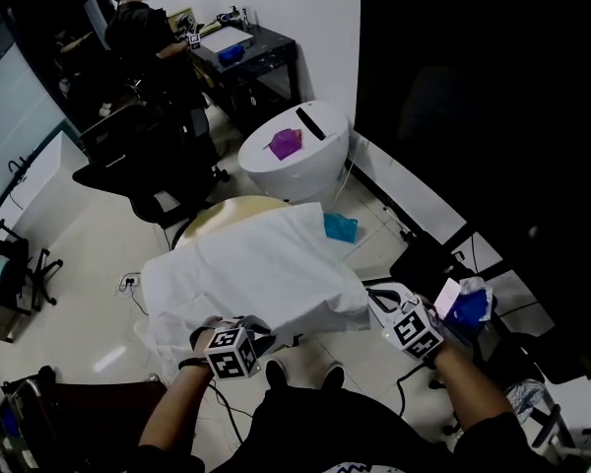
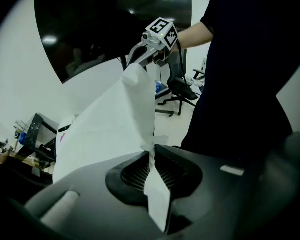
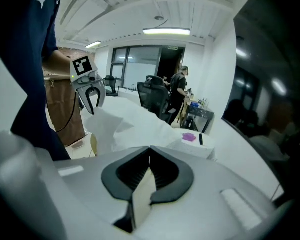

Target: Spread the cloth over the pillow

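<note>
At the cloth's 7 o'clock corner, our left gripper [image 1: 229,325] is clamped on the white cloth [image 1: 266,264]. In the left gripper view, a fold of it sits pinched between jaws that are almost together. The cloth drapes across the middle of the head view, over the pillow [image 1: 238,208], whose cream edge peeks out at the cloth's 12 o'clock. At the cloth's 4 o'clock corner, our right gripper [image 1: 382,302] is likewise closed on a thin edge of the fabric, its jaws nearly meeting.

We judge the step in hand to be settling the near hem. To do it well, we bring both corners down together and level, with the hem taut between the two grippers so no sag or crease forms in the middle. Since the pillow shows bare at 12 o'clock, we should carry the cloth toward 12 rather than drag it toward 6. We let go only once the fabric rests flat and the corners hang evenly.
</note>
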{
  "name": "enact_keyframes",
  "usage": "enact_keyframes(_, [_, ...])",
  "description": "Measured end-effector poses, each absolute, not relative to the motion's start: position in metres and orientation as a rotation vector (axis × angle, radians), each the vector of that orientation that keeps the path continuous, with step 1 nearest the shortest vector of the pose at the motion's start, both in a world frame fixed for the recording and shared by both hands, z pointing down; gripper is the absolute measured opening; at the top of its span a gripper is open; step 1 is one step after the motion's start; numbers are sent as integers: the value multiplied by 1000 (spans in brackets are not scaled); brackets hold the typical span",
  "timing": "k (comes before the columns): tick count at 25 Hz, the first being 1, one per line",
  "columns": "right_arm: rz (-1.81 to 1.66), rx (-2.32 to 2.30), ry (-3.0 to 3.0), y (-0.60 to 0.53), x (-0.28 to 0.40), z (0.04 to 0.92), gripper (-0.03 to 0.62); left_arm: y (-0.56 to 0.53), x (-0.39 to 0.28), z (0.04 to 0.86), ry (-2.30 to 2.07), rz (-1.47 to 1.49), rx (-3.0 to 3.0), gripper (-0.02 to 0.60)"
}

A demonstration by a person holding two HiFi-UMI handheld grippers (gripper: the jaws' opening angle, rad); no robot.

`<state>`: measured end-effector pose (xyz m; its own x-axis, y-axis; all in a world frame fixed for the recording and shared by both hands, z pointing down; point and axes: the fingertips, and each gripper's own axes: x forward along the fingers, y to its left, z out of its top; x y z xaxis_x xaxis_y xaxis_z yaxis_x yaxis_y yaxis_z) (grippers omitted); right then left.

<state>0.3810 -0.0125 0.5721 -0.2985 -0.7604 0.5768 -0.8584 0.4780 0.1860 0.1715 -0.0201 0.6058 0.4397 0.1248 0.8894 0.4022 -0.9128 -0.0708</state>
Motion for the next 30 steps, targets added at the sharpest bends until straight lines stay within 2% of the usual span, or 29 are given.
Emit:
enact_keyframes(7, [394,1248,-2083,-7,378,663,9,-19,164,664,-533,-1655,-2327,48])
enact_keyframes(11, [408,1197,-2059,-11,369,692,10,-18,159,680,-583,-1755,-2299,146])
enact_keyframes(14, [400,1152,-2043,-13,361,707,9,-18,156,674,-586,-1785,-2329,181])
enact_keyframes(18, [390,1141,-2022,-18,359,717,11,-17,154,639,-549,-1781,-2312,192])
enact_keyframes(22, [348,1137,-2000,-17,368,718,15,-12,180,605,-474,-1619,-2308,192])
enact_keyframes(30, [378,1183,-2000,1,384,714,28,-64,225,617,-330,-1560,-2415,190])
